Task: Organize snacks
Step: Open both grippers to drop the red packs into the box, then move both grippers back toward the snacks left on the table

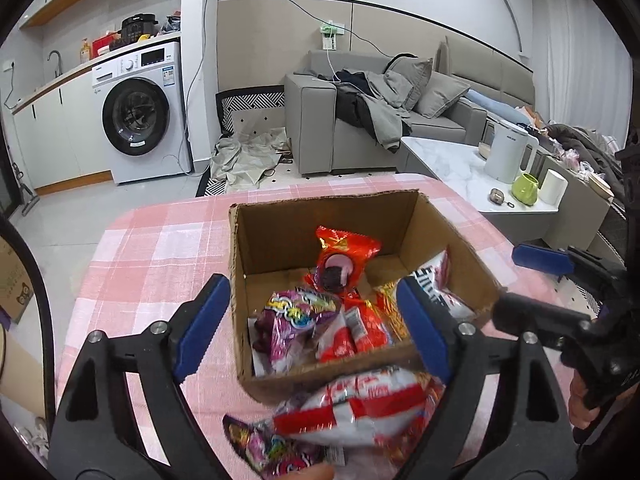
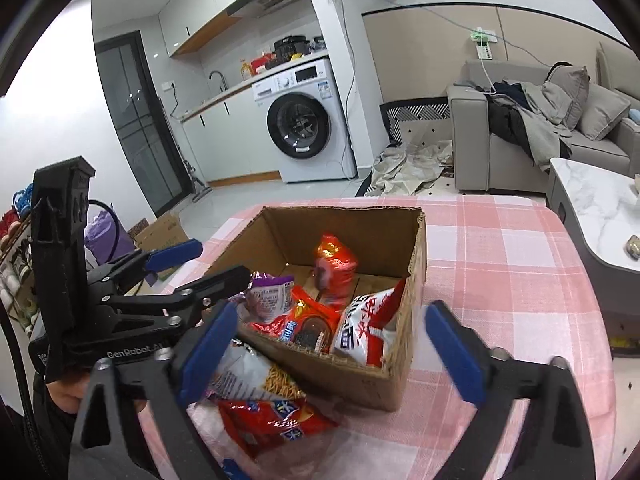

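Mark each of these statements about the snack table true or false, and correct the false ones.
1. The cardboard box is empty. False: several snack packets lie in it, among them an orange-red packet leaning toward its far wall.
2. Snack packets lie on the tablecloth outside the box, on its near side. True: a red and white packet is there.
3. The left gripper is clamped on a packet. False: its jaws stand apart with nothing pressed between them.
4. The right gripper is open. True.
5. The tablecloth is blue with stripes. False: it is pink and white checked.
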### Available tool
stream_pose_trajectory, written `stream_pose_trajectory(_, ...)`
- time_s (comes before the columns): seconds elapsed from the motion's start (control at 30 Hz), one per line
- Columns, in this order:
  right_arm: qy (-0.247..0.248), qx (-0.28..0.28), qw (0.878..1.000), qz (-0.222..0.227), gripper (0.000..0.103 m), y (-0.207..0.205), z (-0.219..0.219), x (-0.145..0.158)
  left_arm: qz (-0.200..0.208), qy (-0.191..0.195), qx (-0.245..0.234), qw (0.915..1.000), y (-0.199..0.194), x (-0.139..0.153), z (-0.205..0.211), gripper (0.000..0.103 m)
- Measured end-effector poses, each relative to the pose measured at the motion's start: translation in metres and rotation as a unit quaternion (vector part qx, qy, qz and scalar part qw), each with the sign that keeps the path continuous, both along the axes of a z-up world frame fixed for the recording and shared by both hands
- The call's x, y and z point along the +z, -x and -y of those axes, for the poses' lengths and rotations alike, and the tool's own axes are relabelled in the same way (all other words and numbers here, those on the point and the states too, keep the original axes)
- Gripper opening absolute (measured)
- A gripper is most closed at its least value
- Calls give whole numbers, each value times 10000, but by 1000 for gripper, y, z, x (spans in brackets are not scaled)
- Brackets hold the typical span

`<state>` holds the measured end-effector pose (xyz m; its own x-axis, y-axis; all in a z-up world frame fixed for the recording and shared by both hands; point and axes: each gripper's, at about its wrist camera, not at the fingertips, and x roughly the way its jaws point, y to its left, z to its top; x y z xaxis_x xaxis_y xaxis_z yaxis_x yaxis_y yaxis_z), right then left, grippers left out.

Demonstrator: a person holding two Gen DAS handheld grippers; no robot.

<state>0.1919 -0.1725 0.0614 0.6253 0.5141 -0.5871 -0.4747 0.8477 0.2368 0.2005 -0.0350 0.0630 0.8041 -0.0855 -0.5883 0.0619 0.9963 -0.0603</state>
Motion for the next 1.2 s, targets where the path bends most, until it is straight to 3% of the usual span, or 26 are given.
stream_pose_trajectory(0.03, -45, -6, 10000, -23, 102, 3, 2, 0, -3, -20, 7, 10000, 4, 1, -1, 89)
stream_pose_trajectory(0.1, -159, 24, 9998, -98, 102, 9, 6, -1, 27, -47, 26, 10000, 15, 2, -3, 103)
stream_pose_trajectory(0.33, -115, 3, 9998, -148, 102, 29, 12, -6, 70, 39, 120, 9999, 51, 3, -14, 103)
stream_pose_trajectory(0.63, 13, -33, 9997, -239, 103, 48, 14, -20, -80, 142, 239, 9996, 89, -18, -30, 103)
stream_pose_trajectory(1.2, 225, 100, 9981, -561, 103, 47, 1, -42, -282, 67, 216, 9993, 90, -31, -28, 103)
